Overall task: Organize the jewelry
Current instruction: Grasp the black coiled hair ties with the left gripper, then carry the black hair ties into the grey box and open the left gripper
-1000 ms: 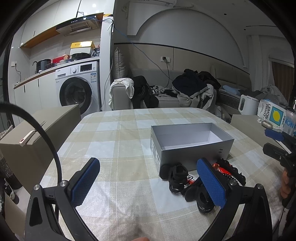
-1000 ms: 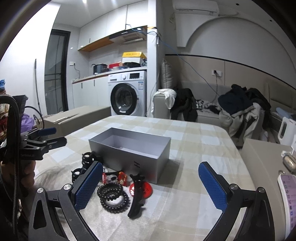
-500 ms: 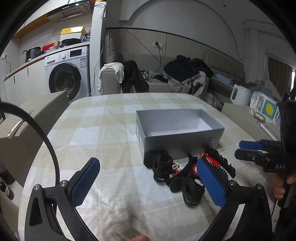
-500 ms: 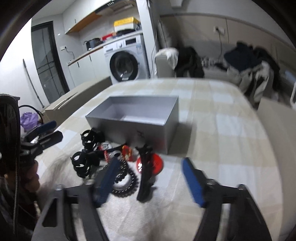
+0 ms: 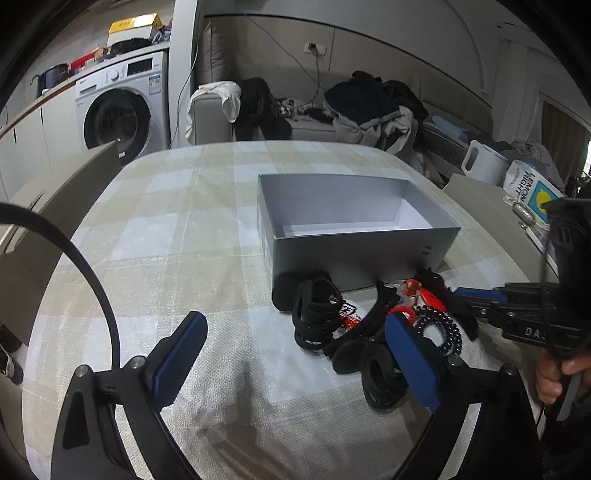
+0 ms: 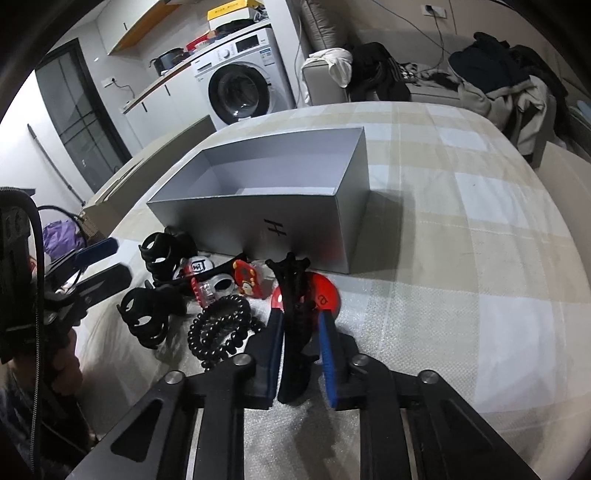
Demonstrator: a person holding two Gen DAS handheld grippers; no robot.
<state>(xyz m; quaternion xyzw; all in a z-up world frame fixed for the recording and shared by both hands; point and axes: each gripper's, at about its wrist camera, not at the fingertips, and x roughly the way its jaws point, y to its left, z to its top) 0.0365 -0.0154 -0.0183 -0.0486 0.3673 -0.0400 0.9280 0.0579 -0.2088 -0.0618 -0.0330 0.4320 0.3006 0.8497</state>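
Front-loading washing machine (image 5: 118, 110) against the far wall, under a long countertop (image 6: 166, 79) with a yellow box (image 6: 232, 11), a dark pot (image 5: 55, 72) and other clutter on top. White cabinets (image 6: 155, 118) beside it; dark glazed door (image 6: 74, 118) further left. Pale sofa (image 5: 295, 122) behind, heaped with black and grey clothes (image 5: 373, 107), a white garment (image 5: 229, 98) draped over its arm. Wall socket (image 5: 314, 48) above, cable hanging down. Beige panelled wall with a curved dark trim line. Checked beige-and-white cloth over the surface (image 5: 177, 236). White kettle (image 5: 480, 162) at right; cardboard box (image 5: 44, 206) at left. Dim, cool light.
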